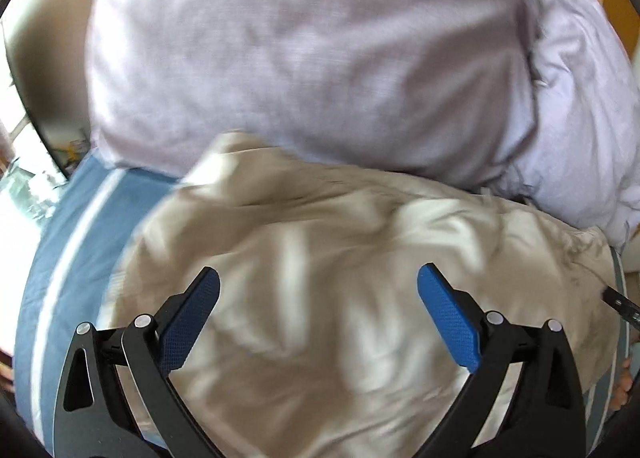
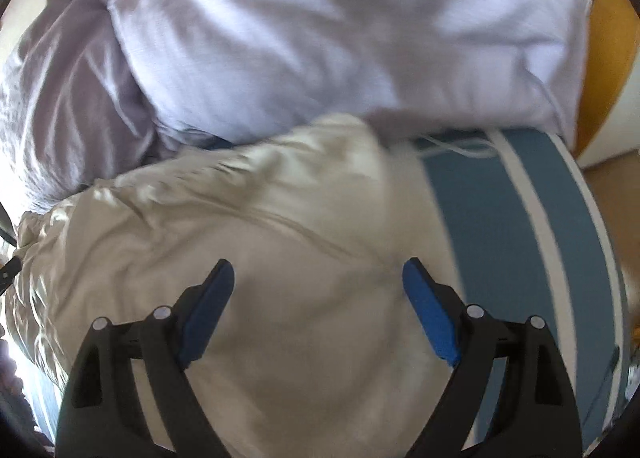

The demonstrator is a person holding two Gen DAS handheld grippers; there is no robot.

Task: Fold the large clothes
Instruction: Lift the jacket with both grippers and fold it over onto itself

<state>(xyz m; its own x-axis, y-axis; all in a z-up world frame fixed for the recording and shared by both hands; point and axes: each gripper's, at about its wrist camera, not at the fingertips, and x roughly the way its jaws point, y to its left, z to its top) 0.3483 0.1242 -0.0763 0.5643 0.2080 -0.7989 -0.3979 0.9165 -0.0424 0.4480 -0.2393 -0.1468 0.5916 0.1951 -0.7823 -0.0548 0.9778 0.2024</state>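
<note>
Two grippers, left gripper [image 1: 318, 282], right gripper [image 2: 318, 276], fingers spread, crumpled beige garment [image 1: 320, 242]

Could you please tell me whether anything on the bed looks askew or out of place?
Only the cream-coloured shiny garment stands out: it lies crumpled and creased on the blue bedsheet with white stripes, not flat, its upper edge against the pale lilac pillows. Nothing looks spilled or damaged, though both views are blurred.
</note>
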